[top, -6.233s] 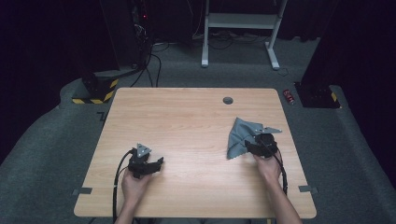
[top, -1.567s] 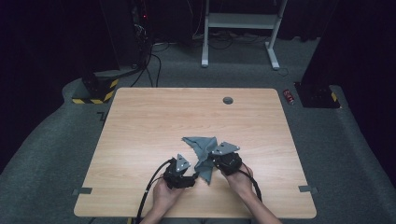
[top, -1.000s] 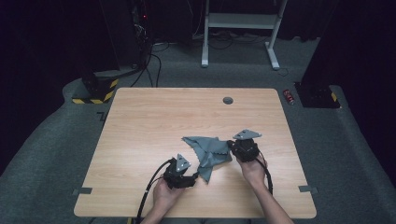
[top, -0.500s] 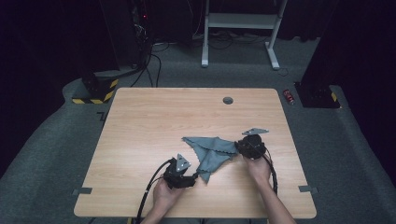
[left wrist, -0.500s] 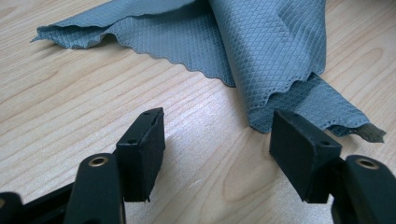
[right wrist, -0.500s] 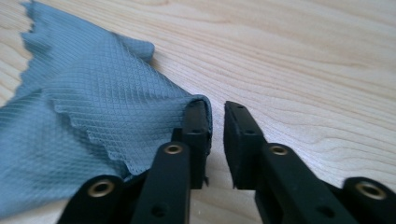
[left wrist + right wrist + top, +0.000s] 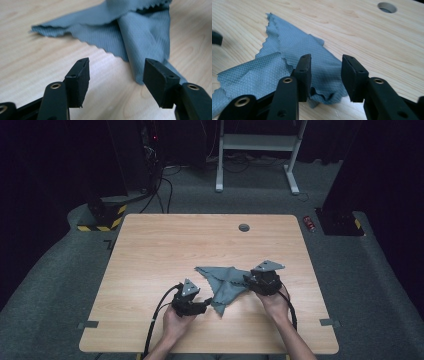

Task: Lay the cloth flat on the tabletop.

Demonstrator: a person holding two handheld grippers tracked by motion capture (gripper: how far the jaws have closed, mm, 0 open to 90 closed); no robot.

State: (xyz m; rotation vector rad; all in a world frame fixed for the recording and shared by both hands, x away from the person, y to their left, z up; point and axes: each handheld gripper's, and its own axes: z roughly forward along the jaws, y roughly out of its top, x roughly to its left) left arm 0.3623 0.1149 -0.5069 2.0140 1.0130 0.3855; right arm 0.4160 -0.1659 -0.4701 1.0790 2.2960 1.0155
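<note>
Cloth (image 7: 225,282), grey, lies crumpled on tabletop (image 7: 165,245) btw both grippers, near front edge. Left gripper (image 7: 115,75): jaws spread, nothing btw them, cloth tip just ahead, its far part cut off at top of left gripper view. Right gripper (image 7: 325,70): jaws have just been opening, now apart over cloth's edge, pads off it. Folds hide cloth's underside. Hole (image 7: 244,227) in tabletop farther back.

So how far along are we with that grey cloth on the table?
Done: the grey cloth lies near the table's front middle, between both claws. In hand: the right claw has just been opening, its jaws off the rumpled edge between them; the left claw waits open at a corner. Left: the cloth is creased and folded over, not flat.
</note>
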